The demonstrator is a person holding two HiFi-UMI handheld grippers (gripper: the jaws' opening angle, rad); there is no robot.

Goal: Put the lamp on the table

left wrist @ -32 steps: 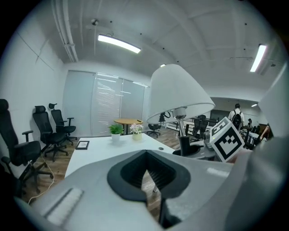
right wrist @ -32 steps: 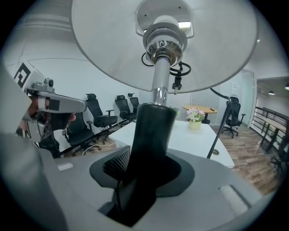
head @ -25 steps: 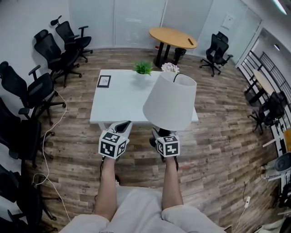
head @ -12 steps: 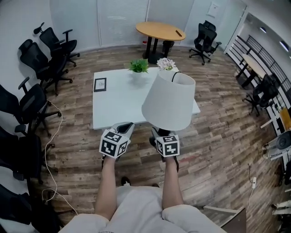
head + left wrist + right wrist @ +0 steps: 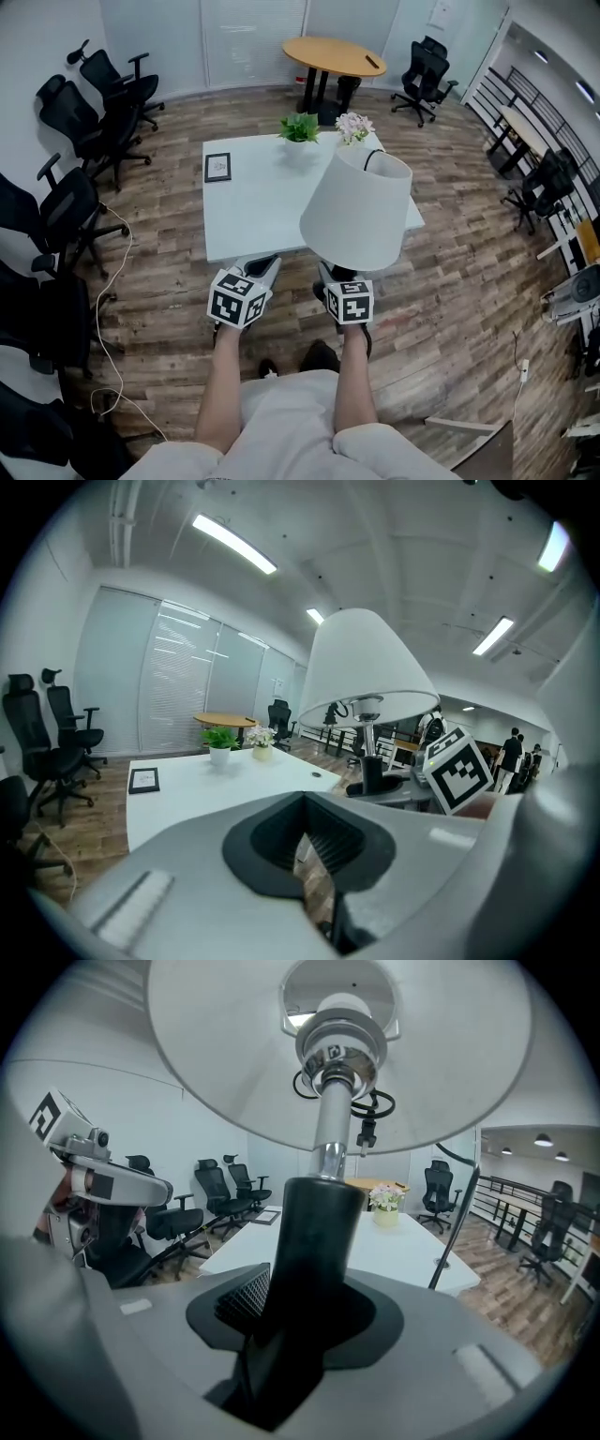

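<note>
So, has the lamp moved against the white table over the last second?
No, hardly: the lamp, clamped in the right gripper, still hangs over the white table's near right corner and is not yet set down.

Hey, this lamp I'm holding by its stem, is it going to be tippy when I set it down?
Likely top-heavy: the lamp carries a wide shade high above the slim stem that the right gripper clamps, so it may sway. The smooth round stem could twist in the jaws. Its base isn't in view, so standing stability is unclear.
</note>
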